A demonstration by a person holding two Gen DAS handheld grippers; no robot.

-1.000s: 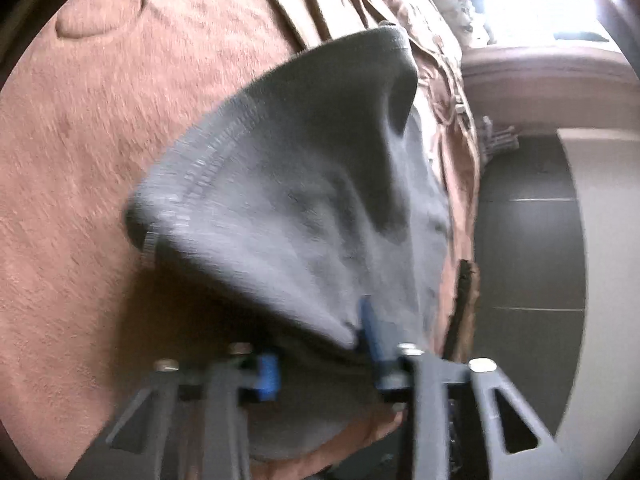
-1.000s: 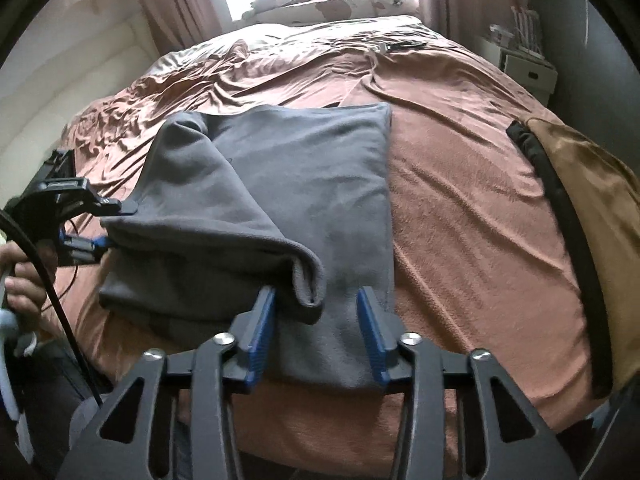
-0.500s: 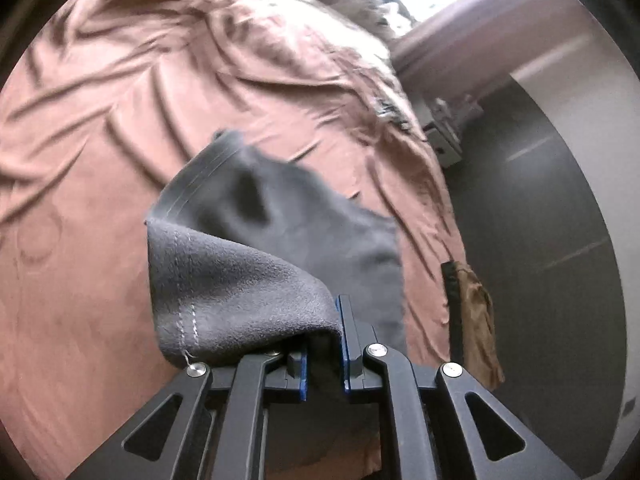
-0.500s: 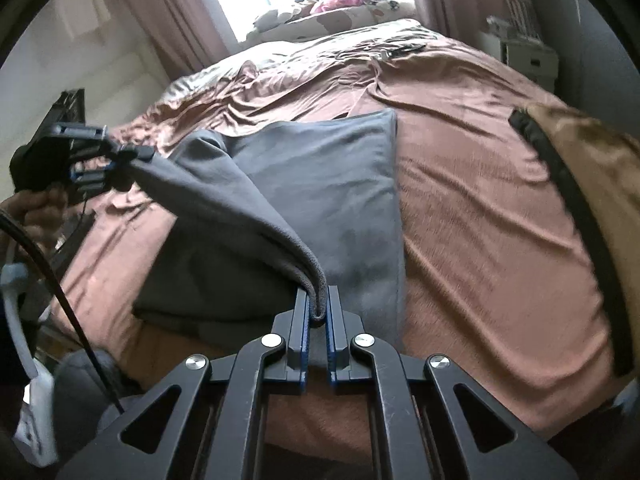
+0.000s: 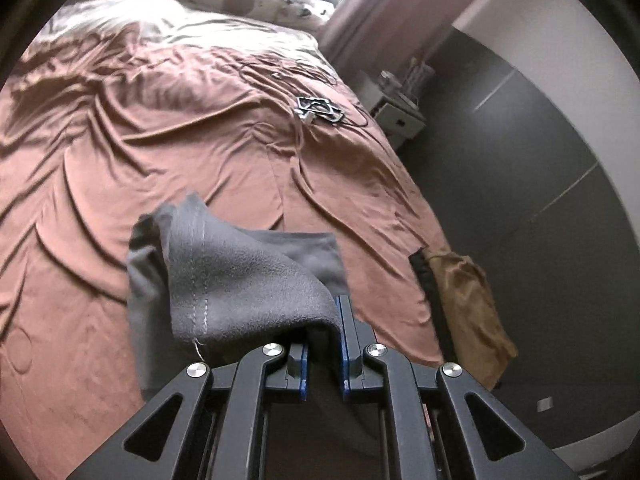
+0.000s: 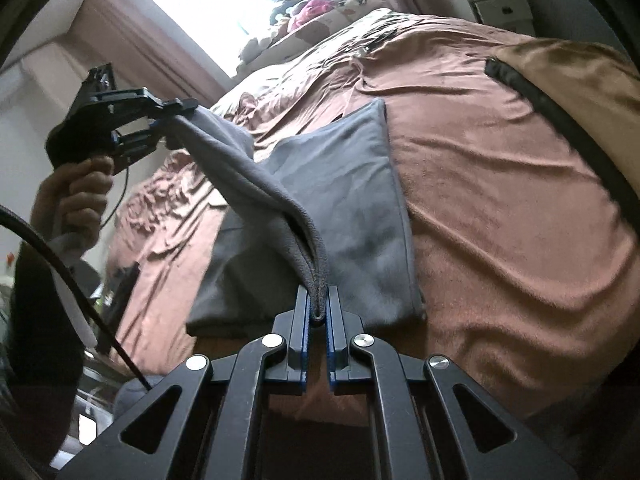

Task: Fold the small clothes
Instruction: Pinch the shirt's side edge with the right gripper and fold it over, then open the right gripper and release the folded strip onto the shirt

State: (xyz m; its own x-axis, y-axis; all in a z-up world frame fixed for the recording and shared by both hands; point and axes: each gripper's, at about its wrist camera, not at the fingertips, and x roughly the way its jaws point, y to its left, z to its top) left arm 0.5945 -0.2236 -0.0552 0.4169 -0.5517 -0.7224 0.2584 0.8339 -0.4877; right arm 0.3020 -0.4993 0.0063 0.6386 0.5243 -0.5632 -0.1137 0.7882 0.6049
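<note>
A grey fleece garment point(image 6: 352, 200) lies partly on the brown bedspread point(image 6: 500, 208), its near edge lifted off the bed. My right gripper point(image 6: 318, 312) is shut on one end of that lifted edge. My left gripper point(image 5: 323, 320) is shut on the other end, a stitched hem point(image 5: 200, 280) that drapes over its left finger. In the right wrist view the left gripper point(image 6: 176, 110) is raised at the upper left in a person's hand point(image 6: 76, 196), with the grey edge stretched between the two grippers. The far part of the garment point(image 5: 316, 256) still rests flat.
A tan garment with a black band point(image 5: 460, 300) lies at the bed's right edge point(image 6: 560, 92). A black cable and small metal object point(image 5: 318, 110) sit further up the bed. Pillows and clothes pile by the window point(image 6: 316, 8). A white bedside cabinet point(image 5: 396, 116) stands beside the dark wall.
Both grippers closed on the grey garment's near edge. The left gripper then rose and rolled, lifting its corner high to the left; the right one shifted slightly, and the edge pulled taut.
</note>
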